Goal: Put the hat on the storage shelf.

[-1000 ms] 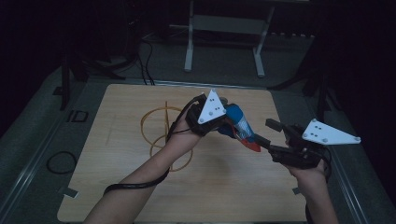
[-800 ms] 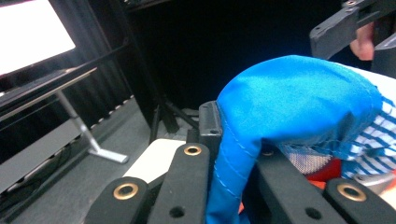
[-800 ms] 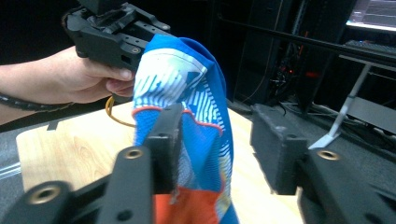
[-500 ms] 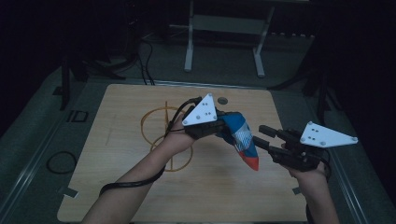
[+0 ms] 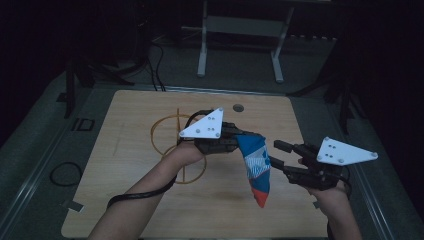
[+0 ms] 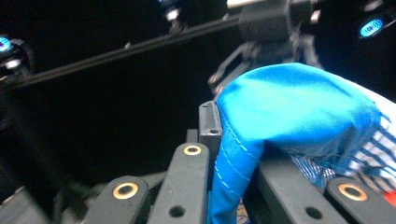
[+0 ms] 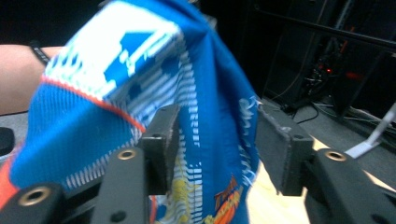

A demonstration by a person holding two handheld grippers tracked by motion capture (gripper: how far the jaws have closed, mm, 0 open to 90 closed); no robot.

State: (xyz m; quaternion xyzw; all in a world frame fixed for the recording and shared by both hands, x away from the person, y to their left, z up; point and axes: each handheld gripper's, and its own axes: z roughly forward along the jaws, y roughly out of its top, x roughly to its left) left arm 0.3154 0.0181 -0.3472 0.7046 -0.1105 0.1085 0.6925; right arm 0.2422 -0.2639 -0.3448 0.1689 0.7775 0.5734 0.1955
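Note:
A blue sock with white stripes and an orange toe hangs above the wooden table. My left gripper is shut on its upper blue end, and the fabric bulges over the jaws in the left gripper view, sock, gripper. My right gripper is open at the sock's right side. In the right gripper view the sock hangs between the spread jaws of the right gripper, against the left pad, with a gap to the right pad.
Yellow rings lie on the tabletop under the left hand. A small hole sits near the table's far edge. A white-legged stand is behind the table, and a black cable loop lies on the floor at left.
The left gripper has come down and shifted left, and the sock now hangs straight down. The right gripper's jaws have closed in around the sock's side.

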